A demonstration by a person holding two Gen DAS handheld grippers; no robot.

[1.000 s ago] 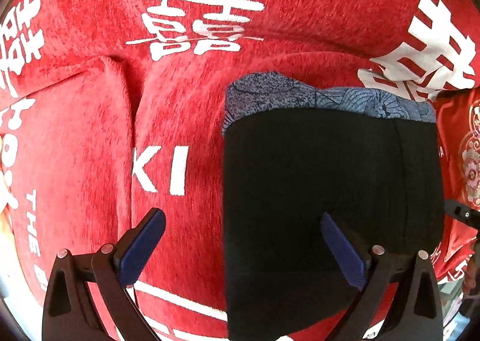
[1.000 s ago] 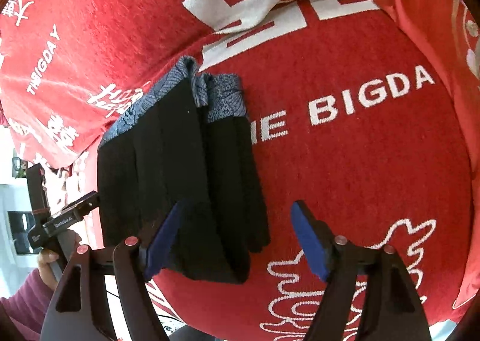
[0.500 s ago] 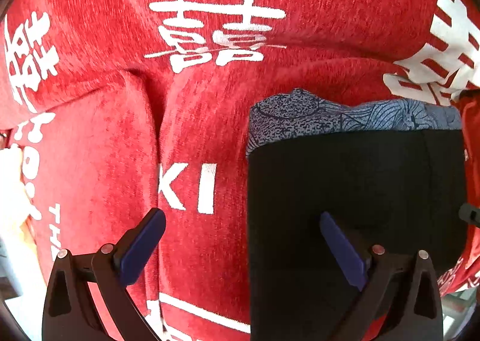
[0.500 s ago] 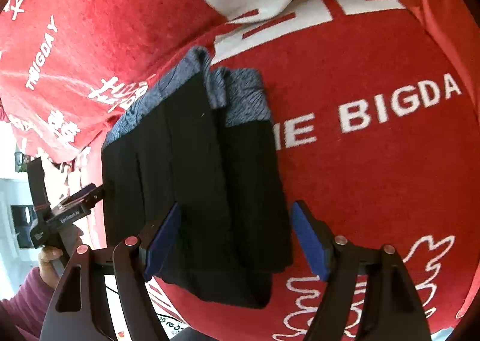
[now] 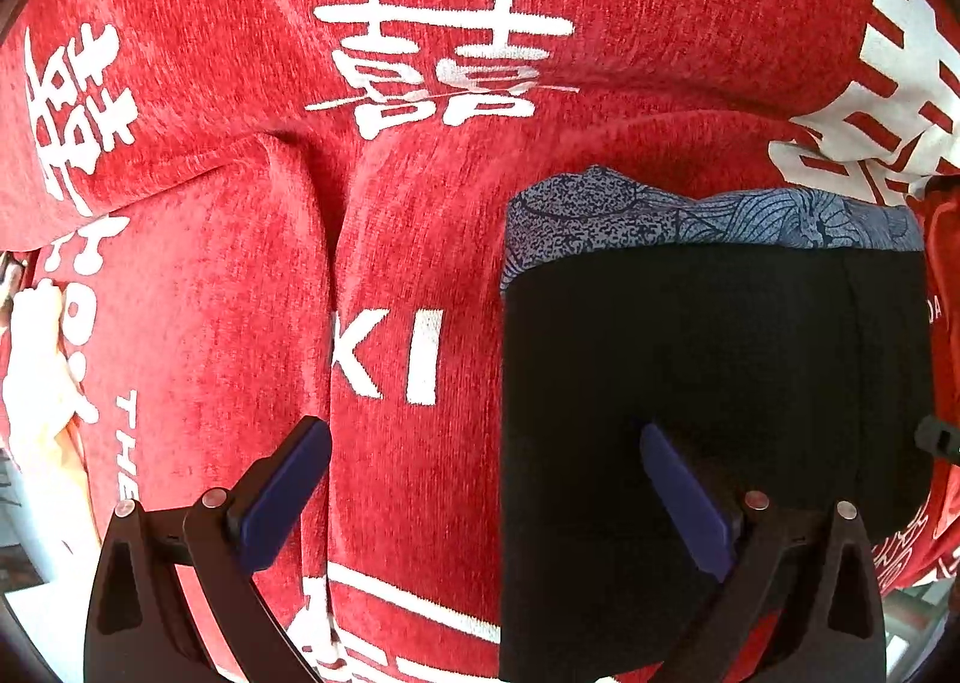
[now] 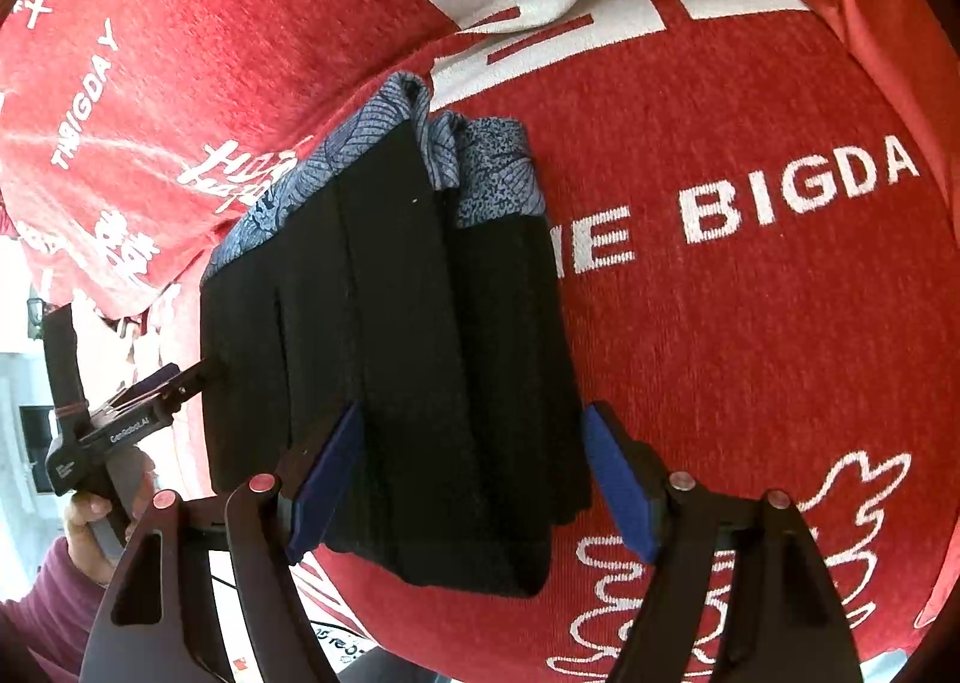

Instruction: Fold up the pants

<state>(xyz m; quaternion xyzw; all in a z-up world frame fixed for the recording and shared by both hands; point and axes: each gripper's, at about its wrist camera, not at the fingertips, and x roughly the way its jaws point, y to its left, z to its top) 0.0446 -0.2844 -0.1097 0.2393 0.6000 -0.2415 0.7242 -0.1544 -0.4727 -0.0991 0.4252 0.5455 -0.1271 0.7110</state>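
Note:
The black pants (image 5: 708,383) lie folded into a compact rectangle on the red cover, with a blue patterned band (image 5: 708,215) along the far edge. In the right wrist view the pants (image 6: 396,359) show stacked folds. My left gripper (image 5: 480,497) is open and empty, its right finger over the pants' left part, its left finger over the cover. It also shows in the right wrist view (image 6: 144,389) at the pants' left edge. My right gripper (image 6: 471,476) is open and empty, straddling the pants' near right part.
A red plush cover (image 5: 420,173) with white characters and letters drapes a sofa seat and back (image 6: 750,293). A seam between cushions (image 5: 330,239) runs left of the pants. The seat's front edge (image 6: 372,623) lies close below the pants.
Both views have drawn back a little from the pants. The pants look the same shape and both grippers stay open.

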